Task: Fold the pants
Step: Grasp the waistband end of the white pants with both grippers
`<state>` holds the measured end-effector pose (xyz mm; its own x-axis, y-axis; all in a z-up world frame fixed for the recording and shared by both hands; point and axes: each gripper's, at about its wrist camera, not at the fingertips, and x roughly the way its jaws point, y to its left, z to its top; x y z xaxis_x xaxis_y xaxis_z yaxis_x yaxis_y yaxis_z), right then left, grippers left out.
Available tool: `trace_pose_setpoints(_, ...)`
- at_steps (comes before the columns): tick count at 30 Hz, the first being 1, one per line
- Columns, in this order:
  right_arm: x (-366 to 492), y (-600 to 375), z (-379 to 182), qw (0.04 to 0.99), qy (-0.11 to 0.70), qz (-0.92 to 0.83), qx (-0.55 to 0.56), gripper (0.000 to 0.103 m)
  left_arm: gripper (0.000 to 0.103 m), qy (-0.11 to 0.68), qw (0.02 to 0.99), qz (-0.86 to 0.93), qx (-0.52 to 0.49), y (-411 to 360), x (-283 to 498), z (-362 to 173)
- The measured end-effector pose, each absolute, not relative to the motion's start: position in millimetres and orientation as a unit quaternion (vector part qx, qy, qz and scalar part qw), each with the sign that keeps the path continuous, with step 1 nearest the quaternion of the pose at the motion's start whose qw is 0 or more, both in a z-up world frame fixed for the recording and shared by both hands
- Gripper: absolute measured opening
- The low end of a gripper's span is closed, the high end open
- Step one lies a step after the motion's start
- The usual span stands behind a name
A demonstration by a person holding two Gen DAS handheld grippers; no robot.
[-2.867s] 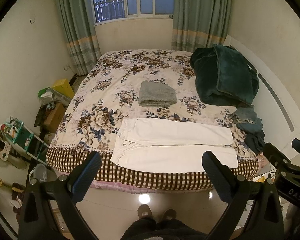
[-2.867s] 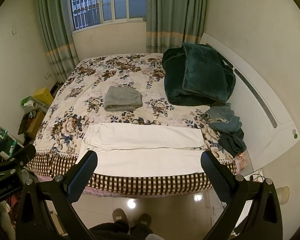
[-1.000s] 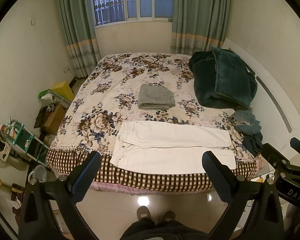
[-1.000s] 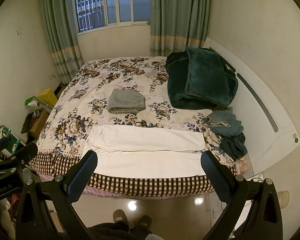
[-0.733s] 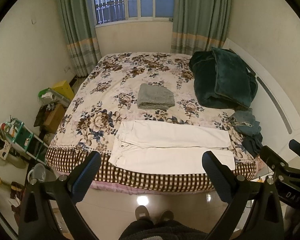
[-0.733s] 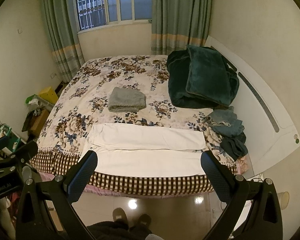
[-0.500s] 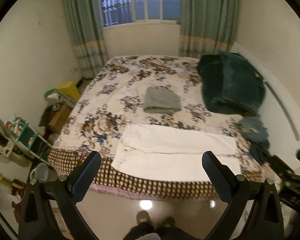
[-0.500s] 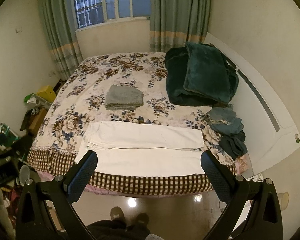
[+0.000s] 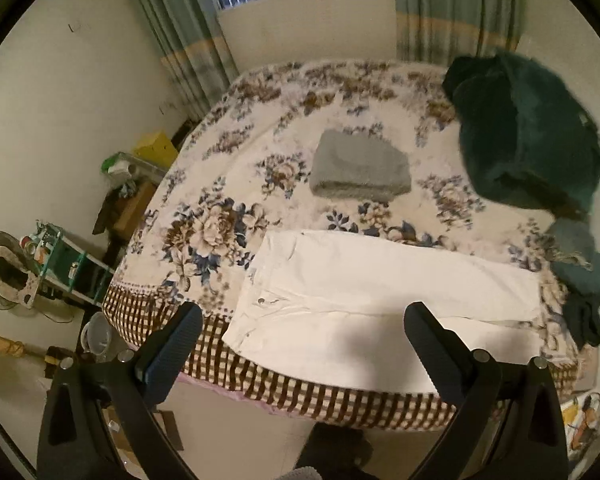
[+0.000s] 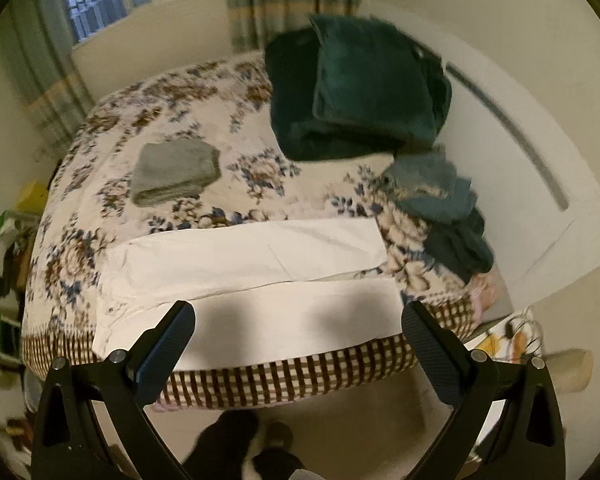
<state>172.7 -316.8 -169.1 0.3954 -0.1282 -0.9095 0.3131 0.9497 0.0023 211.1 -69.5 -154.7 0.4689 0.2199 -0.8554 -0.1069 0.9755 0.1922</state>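
White pants (image 9: 380,292) lie flat along the near edge of the floral bed (image 9: 220,232), waist to the left, legs running right; they also show in the right wrist view (image 10: 252,276). My left gripper (image 9: 304,344) is open and empty, held in the air above the near leg towards the waist end. My right gripper (image 10: 300,340) is open and empty, above the near leg towards the cuff end. Neither touches the cloth.
A folded grey towel (image 9: 360,170) lies mid-bed. A dark green blanket (image 9: 528,136) is piled at the right, with blue-green clothes (image 10: 444,204) beside the white headboard (image 10: 520,168). Shelves and clutter (image 9: 56,264) stand on the floor at left.
Both grippers have moved forward and down towards the bed; the pants now fill more of each view. The right view has swung to the right. Both stay open.
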Motion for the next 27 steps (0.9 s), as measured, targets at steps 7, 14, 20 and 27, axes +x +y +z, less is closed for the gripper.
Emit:
trace_pose_setpoints(7, 300, -376, -297, 0.778, 0.578, -0.182, 0.166, 0.103, 0.103, 0.593, 0.798, 0.104, 0.035, -78, 335, -266)
trace_pose_setpoints(14, 422, -441, -458, 0.697, 0.616, -0.24, 0.279, 0.103, 0.103, 0.674, 0.722, 0.155, -0.024, -57, 454, -398)
trace_pose_setpoints(20, 477, -490, -581, 0.631, 0.63, -0.306, 0.333, 0.103, 0.103, 0.723, 0.655, 0.204, -0.081, -33, 526, -515)
trace_pose_setpoints(27, 504, -519, -680, 0.577, 0.642, -0.355, 0.358, 0.103, 0.103, 0.75, 0.597, 0.255, -0.125, -5, 570, -607)
